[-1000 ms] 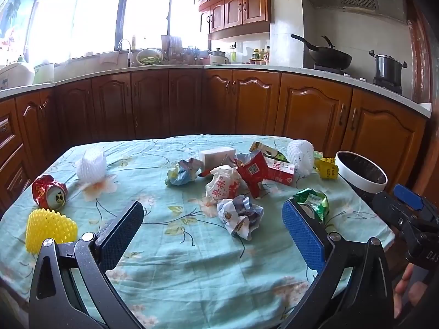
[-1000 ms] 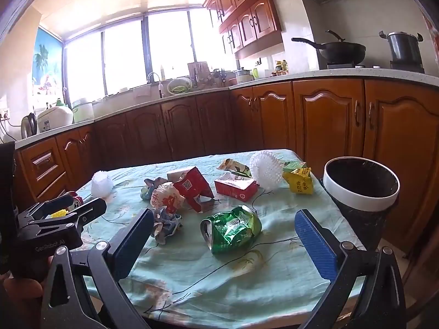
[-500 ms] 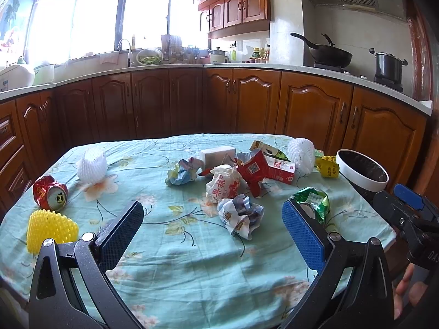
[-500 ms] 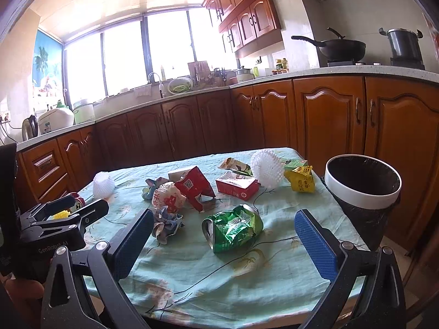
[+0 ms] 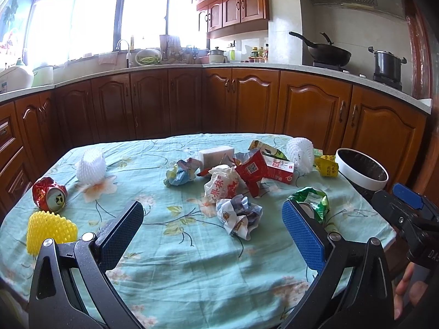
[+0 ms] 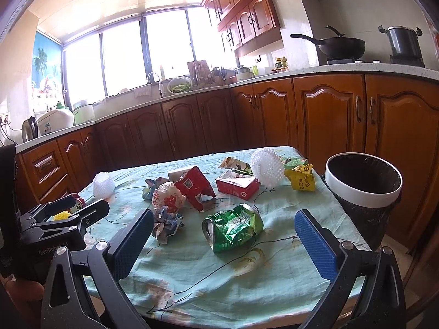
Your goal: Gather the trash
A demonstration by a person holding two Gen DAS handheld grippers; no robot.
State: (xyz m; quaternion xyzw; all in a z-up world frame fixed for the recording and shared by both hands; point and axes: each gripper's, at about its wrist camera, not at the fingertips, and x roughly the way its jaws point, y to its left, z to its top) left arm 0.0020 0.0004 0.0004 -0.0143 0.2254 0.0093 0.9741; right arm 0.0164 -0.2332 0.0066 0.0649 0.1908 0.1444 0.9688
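Surface: table (image 5: 192,274) under a pale green floral cloth, creased toward its near edge; litter spread over the middle and far right.
Room: kitchen; brown wooden cabinets (image 5: 247,104) along the far wall, bright window (image 5: 82,19) over a sink, wok (image 6: 340,45) and lidded pot (image 6: 403,42) on the stove at right.
Bin: white-rimmed trash bin (image 6: 362,189) with a dark liner, standing off the table's right edge, mouth open upward.
Left gripper: left gripper (image 5: 212,233) above the near edge of the table, jaws wide apart, nothing between them.
Right gripper: right gripper (image 6: 223,242) to the right of the left one, jaws also spread wide and holding nothing.
Nearest trash: crushed green can (image 6: 233,231) on its side, ahead of the right gripper and near the bin; crumpled blue-white paper (image 5: 238,216) ahead of the left gripper.
Centre heap: white wrapper with red print (image 5: 222,186), torn red carton (image 5: 252,170), red-white box (image 6: 237,186), white block (image 5: 215,157), close together and partly overlapping.
Far right: white foam net (image 6: 267,171), yellow carton (image 6: 300,181) at the table corner beside the bin.
Left side: crushed red can (image 5: 49,197), yellow foam net (image 5: 50,231), second white foam net (image 5: 90,166), well apart from the heap.
In the way: in the right wrist view, the left gripper's body hides part of the red can and the yellow net.
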